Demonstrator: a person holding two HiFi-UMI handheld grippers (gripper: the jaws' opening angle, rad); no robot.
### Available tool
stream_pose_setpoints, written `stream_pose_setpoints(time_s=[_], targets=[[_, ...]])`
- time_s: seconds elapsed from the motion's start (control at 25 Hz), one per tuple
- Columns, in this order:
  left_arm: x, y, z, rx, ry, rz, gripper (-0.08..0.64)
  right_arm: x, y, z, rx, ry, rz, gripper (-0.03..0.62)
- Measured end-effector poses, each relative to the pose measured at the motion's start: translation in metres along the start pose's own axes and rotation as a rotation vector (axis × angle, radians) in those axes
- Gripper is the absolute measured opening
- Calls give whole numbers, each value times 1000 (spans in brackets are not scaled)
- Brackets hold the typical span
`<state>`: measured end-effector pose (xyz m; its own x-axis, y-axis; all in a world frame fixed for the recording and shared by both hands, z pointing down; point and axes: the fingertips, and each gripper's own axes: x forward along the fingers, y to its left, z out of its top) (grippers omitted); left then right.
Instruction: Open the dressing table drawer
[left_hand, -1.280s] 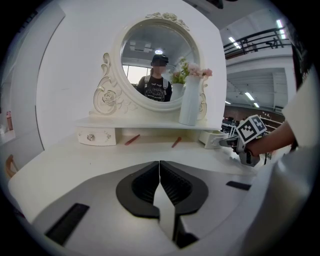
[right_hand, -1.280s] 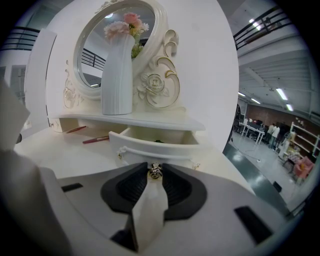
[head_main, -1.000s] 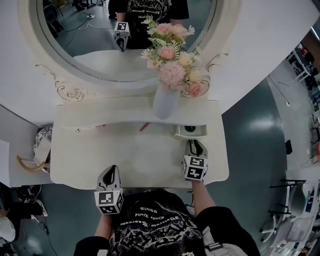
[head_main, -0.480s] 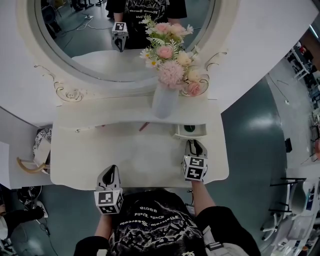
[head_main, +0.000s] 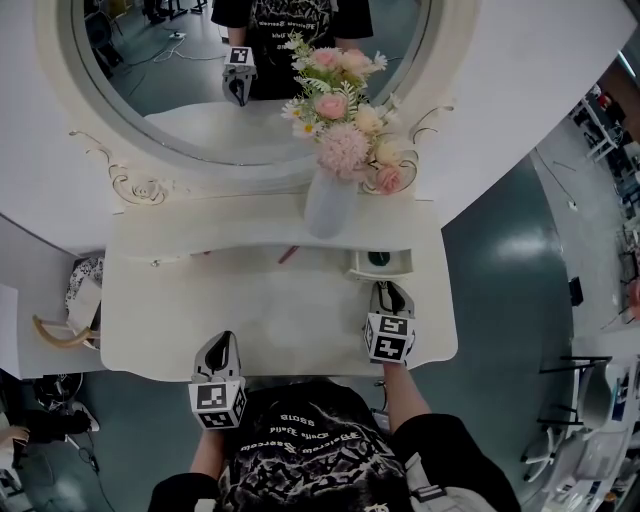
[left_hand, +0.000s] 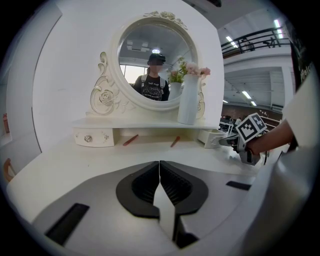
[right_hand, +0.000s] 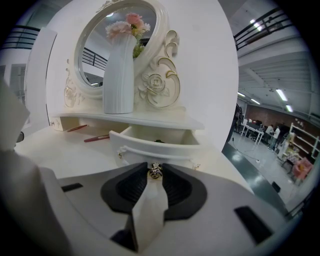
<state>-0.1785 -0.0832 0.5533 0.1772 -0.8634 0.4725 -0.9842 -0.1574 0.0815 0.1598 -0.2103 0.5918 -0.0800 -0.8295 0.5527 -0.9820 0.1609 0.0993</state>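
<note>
The small right-hand drawer (head_main: 379, 263) of the white dressing table (head_main: 270, 310) stands pulled out from under the shelf; something dark lies inside it. My right gripper (head_main: 390, 293) is shut on the drawer's little metal knob (right_hand: 155, 171), with the curved drawer front (right_hand: 150, 148) just beyond the jaws. My left gripper (head_main: 220, 352) hovers over the table's front edge at the left, jaws shut on nothing (left_hand: 160, 172). From the left gripper view the right gripper (left_hand: 231, 141) shows at the open drawer (left_hand: 214, 137).
A white vase of pink flowers (head_main: 333, 196) stands on the shelf before the round mirror (head_main: 200, 90). Two reddish pencils (left_hand: 131, 140) lie under the shelf. A closed left drawer (left_hand: 93, 137) has a crystal knob. A stool with a basket (head_main: 70, 320) sits left of the table.
</note>
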Motion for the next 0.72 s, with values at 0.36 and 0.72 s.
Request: stream_pose_setpoints(time_s=[0.36, 0.72], targets=[[0, -2, -1, -2, -1, 0, 17, -3, 0, -2, 3, -9, 4, 101], [0, -1, -1, -9, -4, 2, 17, -5, 0, -3, 2, -11, 4, 101]])
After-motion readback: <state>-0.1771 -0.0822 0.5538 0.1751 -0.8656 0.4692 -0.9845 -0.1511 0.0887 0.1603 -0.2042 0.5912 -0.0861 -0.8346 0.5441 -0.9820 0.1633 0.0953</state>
